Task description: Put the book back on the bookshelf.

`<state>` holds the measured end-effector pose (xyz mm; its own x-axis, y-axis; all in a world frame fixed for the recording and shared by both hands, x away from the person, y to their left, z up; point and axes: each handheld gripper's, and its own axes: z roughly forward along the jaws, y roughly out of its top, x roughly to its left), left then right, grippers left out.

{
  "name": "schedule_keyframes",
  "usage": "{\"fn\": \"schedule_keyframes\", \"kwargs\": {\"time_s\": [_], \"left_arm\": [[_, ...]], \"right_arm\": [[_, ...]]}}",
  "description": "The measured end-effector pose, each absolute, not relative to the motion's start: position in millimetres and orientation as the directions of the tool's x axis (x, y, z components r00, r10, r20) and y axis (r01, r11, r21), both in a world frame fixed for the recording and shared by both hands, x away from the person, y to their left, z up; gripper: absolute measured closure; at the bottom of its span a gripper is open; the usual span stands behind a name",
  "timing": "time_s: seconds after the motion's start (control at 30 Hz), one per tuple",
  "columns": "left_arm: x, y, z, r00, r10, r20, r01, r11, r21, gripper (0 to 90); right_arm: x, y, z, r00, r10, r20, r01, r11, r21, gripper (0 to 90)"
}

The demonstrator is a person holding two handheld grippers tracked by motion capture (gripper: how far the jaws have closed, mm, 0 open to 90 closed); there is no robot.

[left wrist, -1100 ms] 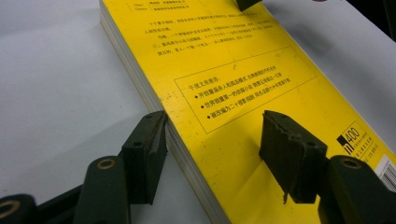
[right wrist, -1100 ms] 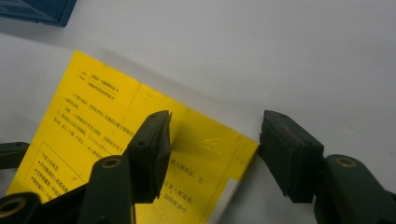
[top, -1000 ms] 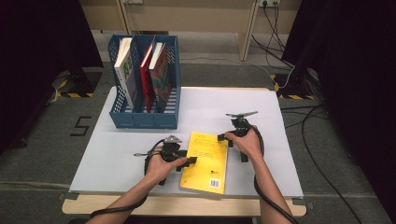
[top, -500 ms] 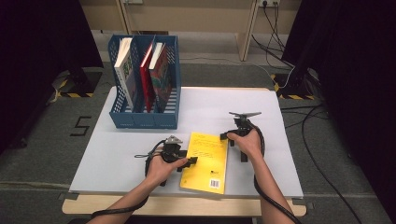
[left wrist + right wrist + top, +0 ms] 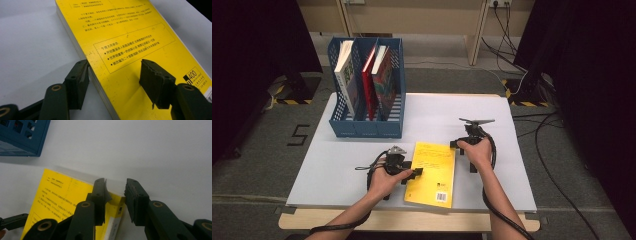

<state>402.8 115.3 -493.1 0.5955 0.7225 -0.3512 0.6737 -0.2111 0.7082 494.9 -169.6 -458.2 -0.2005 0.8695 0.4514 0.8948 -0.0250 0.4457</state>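
A flat yellow paperback book (image 5: 432,172) with a glossy cover lies back cover up on the pale grey matt bench (image 5: 337,165), near the front edge and between the two hands. Its cover carries black printed text, a ruled text box and a barcode at the near corner.

The left gripper (image 5: 414,174), black with a trailing cable, rests at the book's left long edge. Its jaws stand apart and straddle that edge: the left gripper view (image 5: 113,86) shows one rubber-faced pad against the white page block at the side and the other pad over the yellow cover. Whether both pads press cannot be told.

The right gripper (image 5: 460,145), black with a grey three-cornered plate on top, sits at the book's far right corner. Its jaws have just been closing. The right gripper view (image 5: 115,195) shows them with a narrow gap: one pad lies over the cover at the corner, the other stands beside the book's edge on the bench, and the corner sits between them. A firm grip is not visible.

A blue perforated plastic file rack (image 5: 367,127) with three upright compartments stands at the far left of the bench, well apart from the yellow book. The high view shows a white-spined book (image 5: 346,72), a red book (image 5: 368,75) and a book with a patterned red cover (image 5: 384,77) standing in it. The right gripper view shows one corner of the rack (image 5: 22,137) with its square holes. The left gripper view alone resolves the cover print and the layered page edges.
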Motion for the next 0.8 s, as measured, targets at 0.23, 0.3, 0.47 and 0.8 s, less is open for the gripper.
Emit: {"fn": "schedule_keyframes", "kwargs": {"time_s": [0.23, 0.3, 0.47, 0.8], "left_arm": [[404.9, 115.7, -493.3, 0.581, 0.726, -0.367, 0.682, -0.188, 0.707, 40.0], [406.7, 115.0, -493.1, 0.585, 0.724, -0.366, 0.679, -0.189, 0.71, 40.5], [412.9, 112.9, -492.5, 0.585, 0.723, -0.367, 0.682, -0.193, 0.705, 41.8], [421.3, 111.1, -493.1, 0.585, 0.723, -0.368, 0.687, -0.2, 0.698, 43.0]], "right_arm": [[496.4, -166.6, -444.0, -0.212, 0.869, 0.447, 0.872, -0.037, 0.487, 73.0], [497.9, -166.4, -439.9, -0.211, 0.871, 0.444, 0.872, -0.038, 0.488, 73.2], [500.9, -165.6, -432.4, -0.222, 0.878, 0.425, 0.857, -0.032, 0.514, 73.4], [502.6, -158.8, -415.0, -0.266, 0.884, 0.385, 0.824, 0.001, 0.567, 73.0]]}}
